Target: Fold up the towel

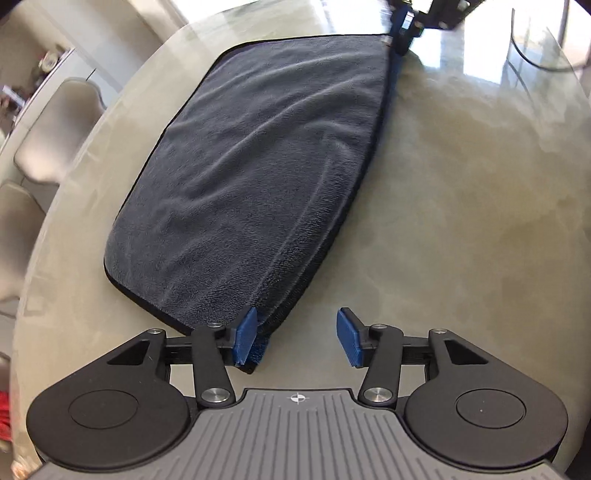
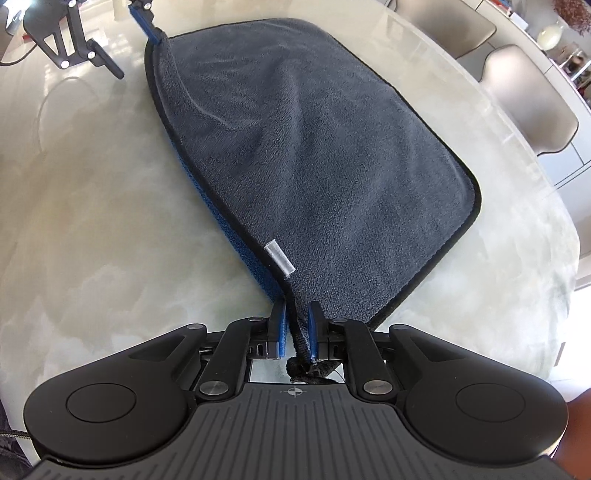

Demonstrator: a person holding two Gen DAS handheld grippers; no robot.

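A grey towel (image 1: pixel 255 177) with a blue underside and black hem lies folded in half on the pale round table (image 1: pixel 461 192). My left gripper (image 1: pixel 297 338) is open; the towel's near corner rests against its left finger. My right gripper (image 2: pixel 295 326) has its jaws slightly apart around the towel's (image 2: pixel 314 155) opposite corner, which bunches between the fingers, with no clear grip. Each gripper shows at the far end of the other's view: the right one (image 1: pixel 406 26) and the left one (image 2: pixel 110 44). A white label (image 2: pixel 279 257) sits on the hem.
Beige chairs stand beyond the table edge at the left of the left wrist view (image 1: pixel 59 125) and at the right of the right wrist view (image 2: pixel 528 96). The table (image 2: pixel 92 206) surface is glossy, with window reflections at the far side.
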